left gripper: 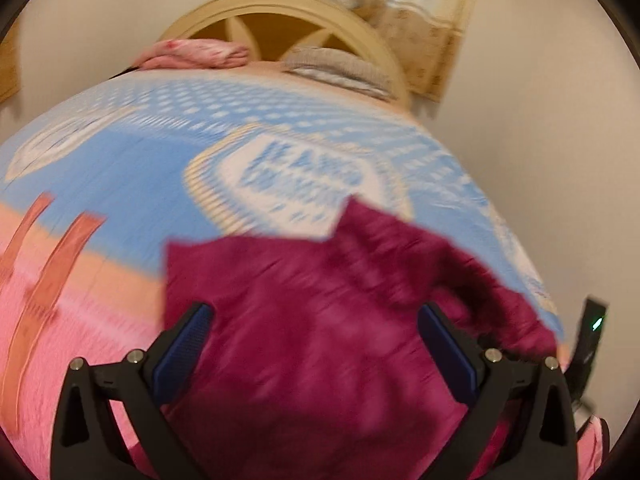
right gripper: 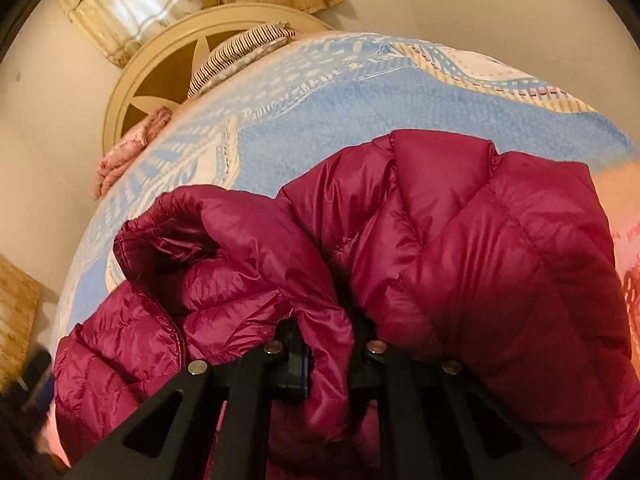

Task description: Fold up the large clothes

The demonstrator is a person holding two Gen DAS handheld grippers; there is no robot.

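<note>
My shiny magenta quilted down jacket (right gripper: pixel 460 248) lies rumpled on the near part of the bed, over the blue, white and pink patterned blanket (right gripper: pixel 340 120), because that broad soft surface gives me room to lay it flat and fold it. In the right wrist view a puffy fold of it runs down to six o'clock, where my right gripper (right gripper: pixel 328 356) has its jaws pinched together on that fold; I judge I took it there to pull a side panel or sleeve across the body. My left gripper (left gripper: pixel 316 340) hangs above the jacket with its blue-padded jaws wide apart and nothing between them, free to catch another edge; that view is blurred, so I cannot say which part lies under it. At twelve o'clock stands the cream arched wooden headboard (left gripper: pixel 288 4), with a pink crumpled cloth (left gripper: pixel 196 54) and a grey striped folded cloth (left gripper: pixel 336 66) against it, well clear of my folding space.
</note>
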